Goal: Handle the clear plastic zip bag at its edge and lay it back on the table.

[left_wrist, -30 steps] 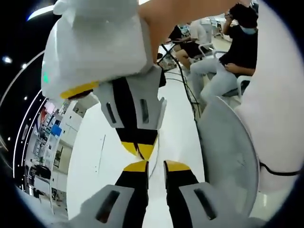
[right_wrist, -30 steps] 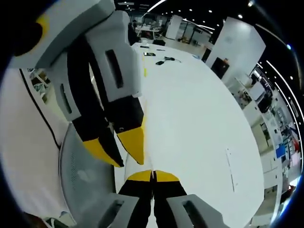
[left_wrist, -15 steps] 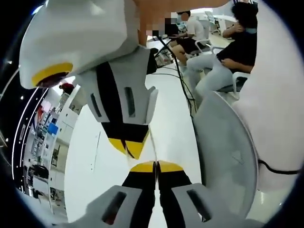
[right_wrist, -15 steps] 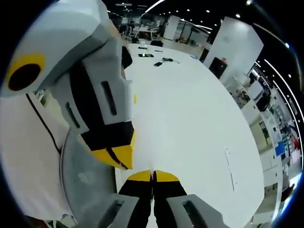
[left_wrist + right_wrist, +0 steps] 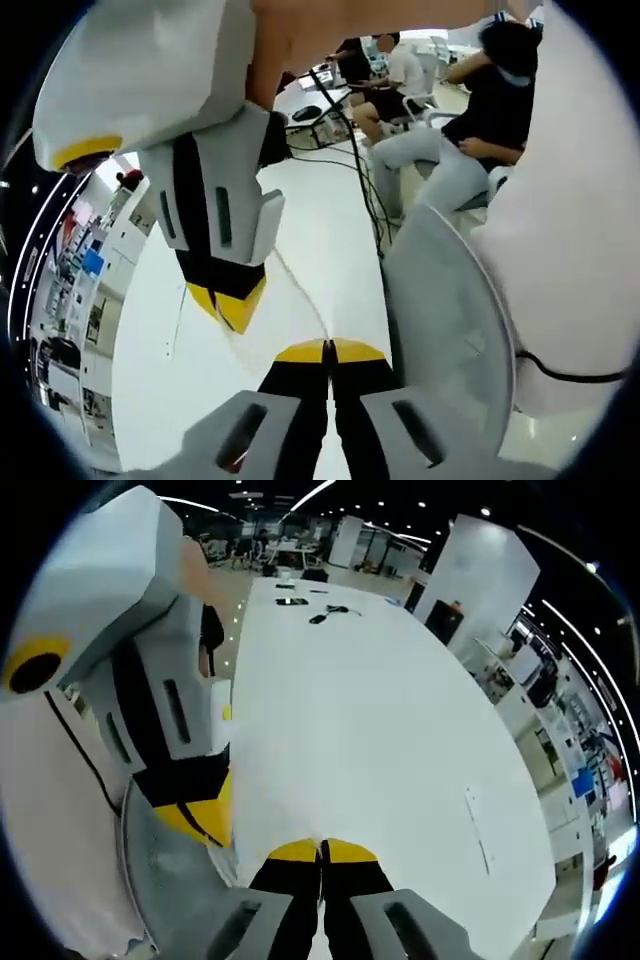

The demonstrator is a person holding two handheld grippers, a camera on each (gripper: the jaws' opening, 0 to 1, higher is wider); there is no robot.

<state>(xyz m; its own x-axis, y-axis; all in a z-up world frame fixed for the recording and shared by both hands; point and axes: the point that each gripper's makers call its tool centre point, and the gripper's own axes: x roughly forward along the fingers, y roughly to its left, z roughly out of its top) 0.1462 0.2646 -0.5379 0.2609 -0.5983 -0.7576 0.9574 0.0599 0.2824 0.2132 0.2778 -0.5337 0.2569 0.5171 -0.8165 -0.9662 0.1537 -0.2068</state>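
The clear zip bag (image 5: 292, 292) is almost invisible; in the left gripper view its thin edge runs up from my left gripper (image 5: 325, 350), whose yellow-tipped jaws are shut on it. My right gripper (image 5: 228, 308) hangs in from the upper left, tips together, a short way from the left one. In the right gripper view, my right gripper (image 5: 322, 850) is shut at the bottom over the white table (image 5: 380, 720). The left gripper (image 5: 203, 825) comes in from the left, shut. The bag's film is too faint there to tell whether the right jaws pinch it.
A grey chair back (image 5: 450, 330) stands close on the right, beside a person's white clothing (image 5: 570, 250). Seated people (image 5: 470, 130) and floor cables (image 5: 365, 170) lie beyond. Small dark items (image 5: 320, 615) sit at the table's far end.
My left gripper's jaws were apart one second ago and are now together on the bag's edge. The two grippers have drawn apart sideways.
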